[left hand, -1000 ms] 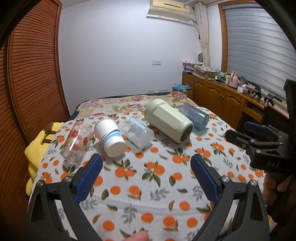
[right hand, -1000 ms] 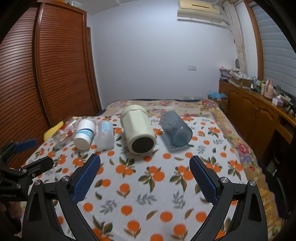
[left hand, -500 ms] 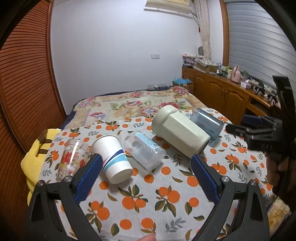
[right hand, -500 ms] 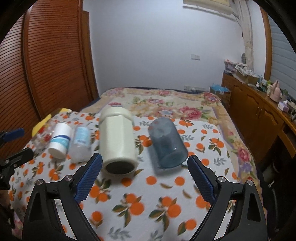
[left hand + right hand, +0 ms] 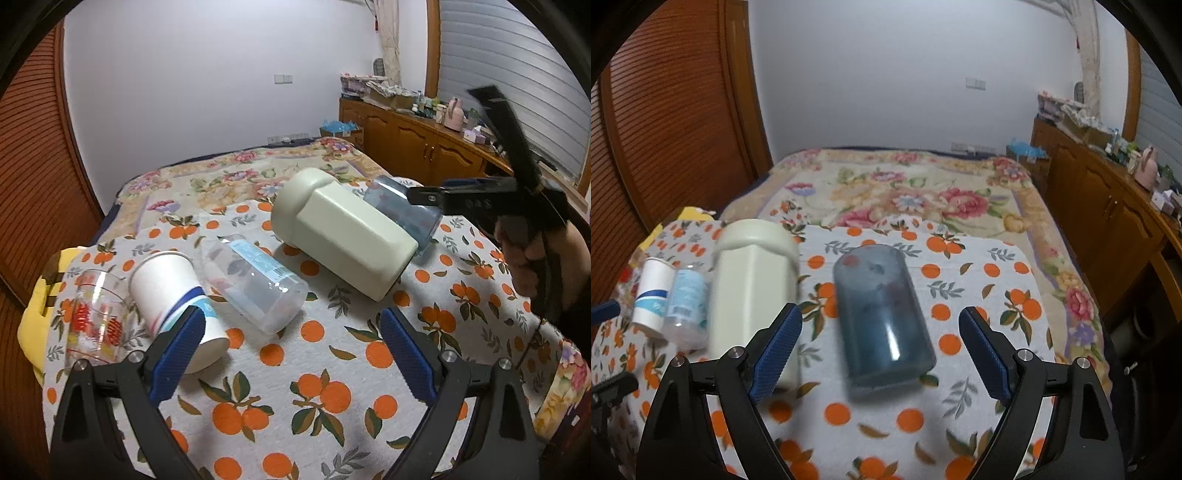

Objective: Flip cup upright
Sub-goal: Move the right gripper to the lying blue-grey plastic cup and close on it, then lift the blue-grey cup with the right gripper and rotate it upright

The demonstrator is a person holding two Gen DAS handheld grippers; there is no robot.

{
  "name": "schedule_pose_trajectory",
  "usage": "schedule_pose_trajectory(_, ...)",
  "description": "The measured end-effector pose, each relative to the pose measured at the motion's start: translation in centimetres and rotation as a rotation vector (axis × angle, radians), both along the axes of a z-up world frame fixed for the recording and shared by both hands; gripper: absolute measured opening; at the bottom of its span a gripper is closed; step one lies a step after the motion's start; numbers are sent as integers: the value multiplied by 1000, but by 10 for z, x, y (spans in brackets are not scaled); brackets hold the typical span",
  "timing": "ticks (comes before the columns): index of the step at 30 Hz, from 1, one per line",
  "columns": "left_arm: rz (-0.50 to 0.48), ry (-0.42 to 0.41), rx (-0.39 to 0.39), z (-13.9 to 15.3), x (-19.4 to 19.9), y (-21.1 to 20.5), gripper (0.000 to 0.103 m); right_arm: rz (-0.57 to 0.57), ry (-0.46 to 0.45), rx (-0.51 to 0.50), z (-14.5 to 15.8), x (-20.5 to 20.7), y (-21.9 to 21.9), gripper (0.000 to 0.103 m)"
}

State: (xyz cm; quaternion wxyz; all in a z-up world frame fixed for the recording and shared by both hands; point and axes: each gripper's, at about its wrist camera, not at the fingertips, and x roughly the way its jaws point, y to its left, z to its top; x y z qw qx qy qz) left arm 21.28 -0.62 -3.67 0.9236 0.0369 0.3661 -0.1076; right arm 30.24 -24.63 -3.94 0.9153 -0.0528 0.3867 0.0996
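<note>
Several cups lie on their sides on an orange-print cloth (image 5: 332, 369). A blue translucent cup (image 5: 882, 317) lies right in front of my open right gripper (image 5: 881, 350), between its spread fingers; it also shows in the left wrist view (image 5: 400, 212). A cream angular cup (image 5: 343, 240) lies beside it. A clear plastic cup (image 5: 255, 280), a white paper cup (image 5: 173, 299) and a printed glass (image 5: 94, 325) lie to the left. My left gripper (image 5: 291, 350) is open and empty, near the clear cup and paper cup.
A flowered bedspread (image 5: 905, 192) lies behind the cloth. A wooden slatted wardrobe (image 5: 665, 110) stands left, a wooden cabinet (image 5: 1108, 206) with clutter right. A yellow item (image 5: 33, 314) sits at the cloth's left edge.
Both grippers have moved forward toward the cups. The right gripper now has the blue cup centred between its fingers. The left gripper has closed in on the paper and clear cups.
</note>
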Motion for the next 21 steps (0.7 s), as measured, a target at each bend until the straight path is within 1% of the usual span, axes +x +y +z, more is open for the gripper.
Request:
schedule_pose_trajectory(1,-5,6,-4,-2,2,0,92,11,28,-1,-3,7,0,88)
schedule_pose_trajectory(7,-7,17,-10,-9,10,-2,89,72,149,-30,-21,30,6,86)
schedule_pose_trajectory(9,-2,19,-17,-10,11,-1,89,75,188,-41,-28,37,6,83)
schedule_pose_trajectory(11,5,16,-16,-10,10,-1,89,81,231,-37,-34,41,5,77)
schedule_pose_trajectory(12,11,14,-12,-10,10,-1,89,80,239,-40,-36,41,4,74)
schedule_pose_trajectory(13,13,12,-12,-9,9,0,89,87,245,-45,-38,41,4,69)
schedule_pose_trajectory(16,17,0,-14,-7,5,2,89,86,231,-66,-36,34,3,68)
schedule_pose_trajectory(21,14,-16,-23,-2,-7,4,89,87,208,-56,-25,12,-2,68)
